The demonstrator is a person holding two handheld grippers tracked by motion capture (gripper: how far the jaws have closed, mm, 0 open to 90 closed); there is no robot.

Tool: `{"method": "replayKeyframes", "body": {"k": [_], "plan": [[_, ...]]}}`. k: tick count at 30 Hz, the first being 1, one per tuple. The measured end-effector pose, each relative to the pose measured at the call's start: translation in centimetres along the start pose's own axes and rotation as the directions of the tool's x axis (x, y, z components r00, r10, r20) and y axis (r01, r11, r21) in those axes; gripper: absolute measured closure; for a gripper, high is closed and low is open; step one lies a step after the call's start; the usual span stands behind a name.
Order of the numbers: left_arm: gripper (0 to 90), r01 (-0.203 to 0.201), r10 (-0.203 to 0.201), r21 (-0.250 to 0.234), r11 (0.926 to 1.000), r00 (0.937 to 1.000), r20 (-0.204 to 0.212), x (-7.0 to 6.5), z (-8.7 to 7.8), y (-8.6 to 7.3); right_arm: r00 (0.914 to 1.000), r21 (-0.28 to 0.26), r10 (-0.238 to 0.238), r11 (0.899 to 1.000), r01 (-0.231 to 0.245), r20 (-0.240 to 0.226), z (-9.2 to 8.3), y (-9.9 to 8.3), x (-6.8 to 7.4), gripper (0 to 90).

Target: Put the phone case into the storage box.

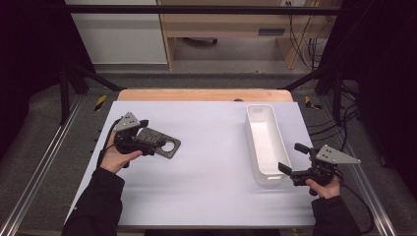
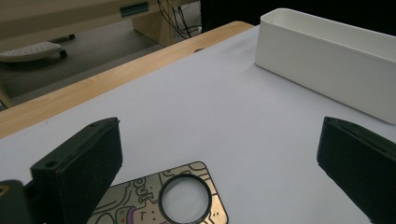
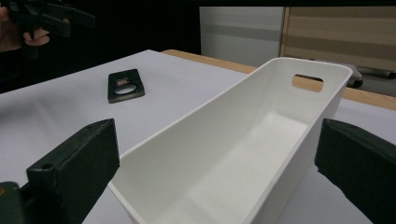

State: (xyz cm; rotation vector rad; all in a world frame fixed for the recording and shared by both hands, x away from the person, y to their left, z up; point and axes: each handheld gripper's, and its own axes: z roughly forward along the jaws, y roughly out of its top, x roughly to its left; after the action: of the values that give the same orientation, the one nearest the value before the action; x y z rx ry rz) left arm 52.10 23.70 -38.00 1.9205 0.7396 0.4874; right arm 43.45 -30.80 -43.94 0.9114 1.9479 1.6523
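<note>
Worked over a white surface (image 1: 206,191) with a long white bin (image 1: 265,142) at its right, holding the right tongs (image 1: 293,158) wide open and empty, facing the bin's near end. Held the left tongs (image 1: 151,133) equally wide and empty just above a thin patterned plate (image 1: 166,146) lying flat at the left, well apart from the bin. Risked, most likely, skidding so thin a plate along the sheet if closed too high, or nudging the light bin askew.

Smooth white plastic bin (image 3: 243,140); matt white tabletop (image 1: 206,162), wooden edge.
</note>
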Motion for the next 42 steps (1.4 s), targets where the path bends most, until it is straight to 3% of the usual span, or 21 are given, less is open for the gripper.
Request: {"method": "replayKeyframes", "body": {"k": [7,13,15,23,26,30,42], "plan": [[0.0,0.010,-0.010,-0.008,0.9999,0.9999,0.003,1.0,0.6,0.5,1.0000,0.000,0.000,1.000,0.000,0.002,0.0,0.0,0.0,0.4],[0.0,0.004,-0.004,0.011,0.9999,0.9997,-0.022,1.7,1.5,0.8,1.0000,-0.001,0.000,1.000,0.000,-0.003,0.0,0.0,0.0,0.4],[0.0,-0.015,0.017,0.045,0.9989,0.9986,-0.049,2.0,1.9,0.8,1.0000,0.000,0.000,1.000,0.000,-0.003,0.1,0.0,0.0,0.4],[0.0,0.015,-0.009,0.095,0.9954,0.9983,-0.057,3.5,3.2,0.0,1.0000,0.014,-0.006,1.000,0.006,0.000,0.2,-0.1,0.0,0.4],[0.0,0.043,-0.036,0.107,0.9933,0.9967,-0.073,4.2,3.7,-0.4,1.0000,0.010,-0.007,1.000,0.007,-0.001,0.1,-0.1,0.1,0.4],[1.7,0.048,-0.037,0.118,0.9918,0.9947,-0.096,4.8,4.3,-0.7,1.0000,0.018,-0.009,1.000,0.009,0.002,0.2,-0.1,0.0,0.4],[10.6,0.106,-0.079,0.137,0.9849,0.9783,-0.192,6.7,5.3,-1.4,1.0000,0.012,-0.004,1.000,0.004,0.004,0.0,-0.1,0.0,0.4]]}}
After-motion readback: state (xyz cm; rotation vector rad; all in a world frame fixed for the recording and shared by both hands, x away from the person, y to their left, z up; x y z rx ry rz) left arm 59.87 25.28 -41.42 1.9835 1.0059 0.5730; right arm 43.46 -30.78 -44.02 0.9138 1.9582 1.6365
